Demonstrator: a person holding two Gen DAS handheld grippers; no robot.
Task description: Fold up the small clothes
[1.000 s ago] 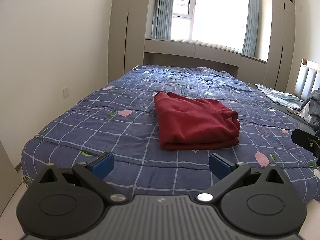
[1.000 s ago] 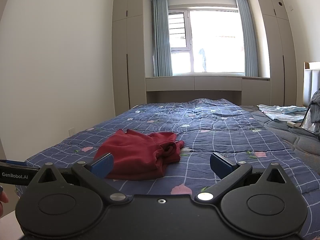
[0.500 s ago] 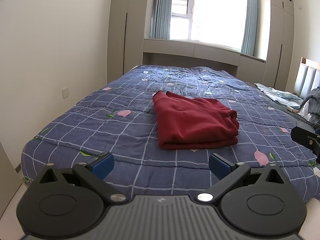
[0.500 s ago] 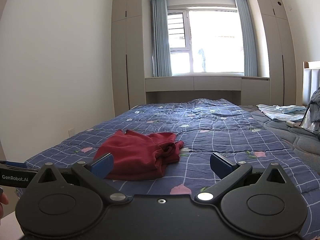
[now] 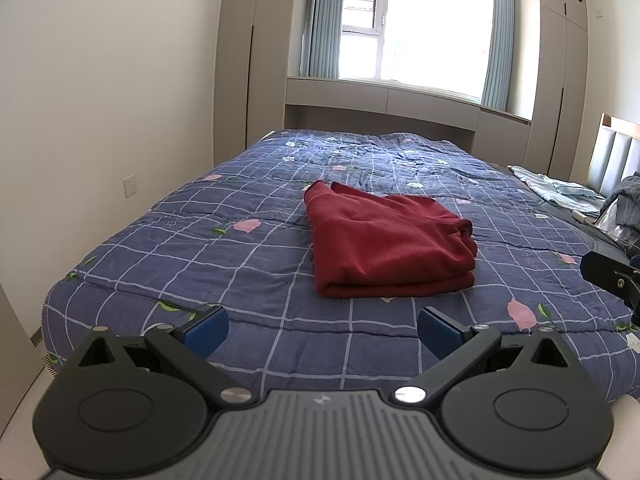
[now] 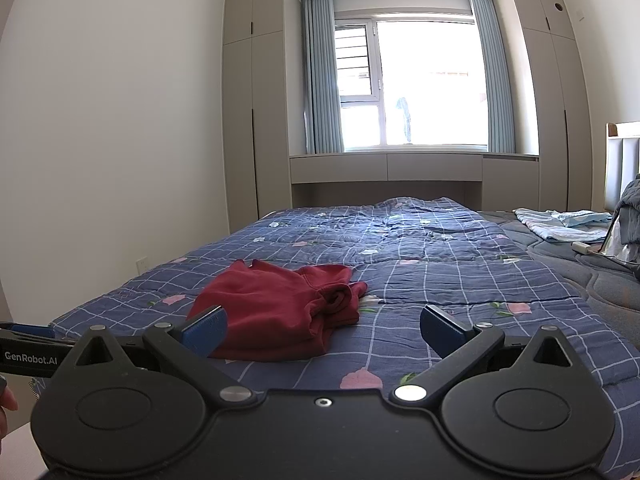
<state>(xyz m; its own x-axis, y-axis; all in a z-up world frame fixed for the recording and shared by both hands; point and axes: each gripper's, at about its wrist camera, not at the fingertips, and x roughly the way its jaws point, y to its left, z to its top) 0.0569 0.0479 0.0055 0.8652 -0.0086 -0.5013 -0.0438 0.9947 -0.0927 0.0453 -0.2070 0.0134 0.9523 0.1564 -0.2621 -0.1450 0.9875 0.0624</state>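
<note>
A dark red garment [image 5: 384, 240] lies folded into a thick rectangle on the blue checked quilt [image 5: 240, 264]. It also shows in the right wrist view [image 6: 280, 308], left of centre. My left gripper [image 5: 322, 332] is open and empty, held back at the foot of the bed, short of the garment. My right gripper [image 6: 322, 330] is open and empty, also short of the garment, with its left pad in line with the cloth's near edge. The right gripper's body [image 5: 612, 276] shows at the right edge of the left wrist view.
Light blue clothes [image 6: 560, 224] and a grey pile [image 6: 628, 220] lie at the far right by the headboard [image 5: 616, 152]. A white wall [image 5: 100, 120] runs along the left. Wardrobes and a window bench [image 6: 384, 168] stand behind the bed.
Both grippers stay open. The left wrist view has tilted up a little and drawn back slightly; the garment has not moved.
</note>
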